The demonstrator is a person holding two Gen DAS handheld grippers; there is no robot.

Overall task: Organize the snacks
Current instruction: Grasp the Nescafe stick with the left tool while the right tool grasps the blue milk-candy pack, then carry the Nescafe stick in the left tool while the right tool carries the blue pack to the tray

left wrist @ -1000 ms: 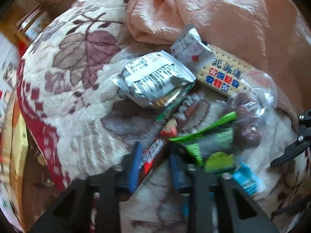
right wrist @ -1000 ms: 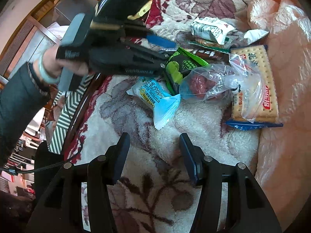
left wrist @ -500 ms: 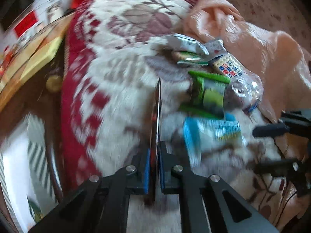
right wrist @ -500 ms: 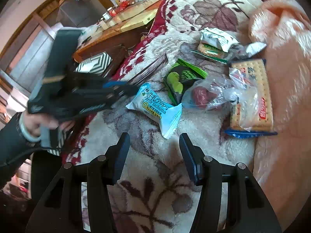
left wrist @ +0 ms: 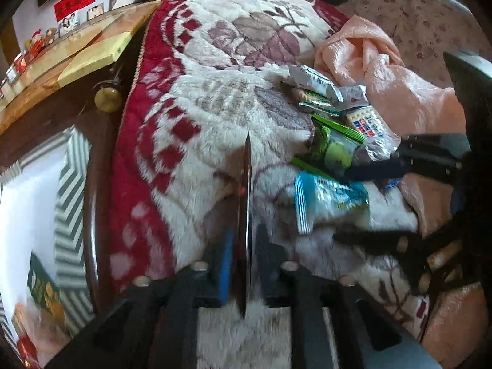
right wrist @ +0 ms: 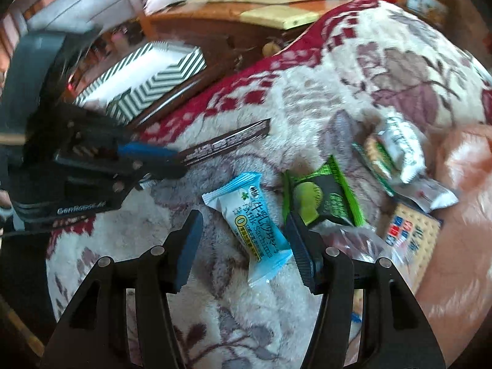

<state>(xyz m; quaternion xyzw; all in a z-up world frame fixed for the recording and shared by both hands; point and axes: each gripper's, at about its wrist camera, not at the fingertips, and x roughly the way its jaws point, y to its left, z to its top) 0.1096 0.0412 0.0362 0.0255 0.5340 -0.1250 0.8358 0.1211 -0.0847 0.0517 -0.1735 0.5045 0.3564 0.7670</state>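
A thin dark chocolate bar [left wrist: 246, 190] stands edge-on between the fingers of my left gripper [left wrist: 244, 236]. The jaws are opening, and a gap shows between the blue pad and the bar. In the right wrist view the bar [right wrist: 227, 143] sticks out of the left gripper [right wrist: 172, 158] just over the floral blanket [right wrist: 307, 98]. My right gripper [right wrist: 243, 218] is open and still opening, hovering with a finger on either side of a light blue snack packet [right wrist: 255, 230] without touching it. In the left wrist view the right gripper [left wrist: 344, 206] reaches in from the right over that packet [left wrist: 326, 196].
A green packet [right wrist: 323, 196], a white-green biscuit pack [right wrist: 399, 147], a cracker pack [right wrist: 412, 233] and a clear bag [right wrist: 353, 240] lie right of the blue packet. A striped box [right wrist: 147, 73] sits beyond the blanket's left edge. Peach cloth [left wrist: 399, 92] bunches at the right.
My left gripper pulled the chocolate bar out of the pile, carried it left while rolling, then loosened around it. My right gripper rolled and moved in over the blue packet.
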